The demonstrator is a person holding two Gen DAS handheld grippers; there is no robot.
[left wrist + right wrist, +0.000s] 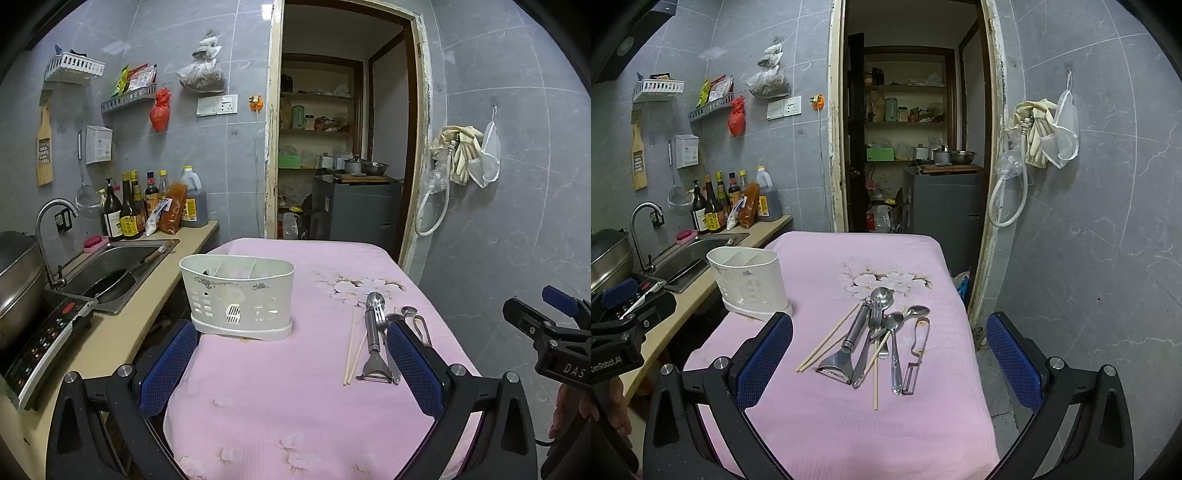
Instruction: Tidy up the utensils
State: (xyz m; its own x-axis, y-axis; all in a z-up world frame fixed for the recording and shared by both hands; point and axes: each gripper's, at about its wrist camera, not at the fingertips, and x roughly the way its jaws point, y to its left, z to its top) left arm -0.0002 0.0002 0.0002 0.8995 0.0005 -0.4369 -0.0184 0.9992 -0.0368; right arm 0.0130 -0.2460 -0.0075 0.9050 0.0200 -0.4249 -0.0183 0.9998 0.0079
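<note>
I held both sets of jaws wide apart and empty: the right gripper (889,363) hovered low over the pink-clothed worktop (831,424), the left gripper (291,369) alongside it.

Nothing had been sorted yet, as far as I could judge. Straight ahead of the right jaws, at twelve o'clock, the utensils lay in one loose heap on the cloth: a wide peeler (846,347), a fork (866,347), spoons (894,347), a slim peeler (918,354) at the heap's three o'clock edge, and wooden chopsticks (827,341) splayed at its nine o'clock side, one more stick poking out toward six.

The white utensil holder (748,286) stood upright at ten o'clock from the heap, well apart from it near the worktop's edge. Its divided compartments looked empty from my right camera; my left camera could not settle one dark patch inside. Every piece was left to move.
</note>
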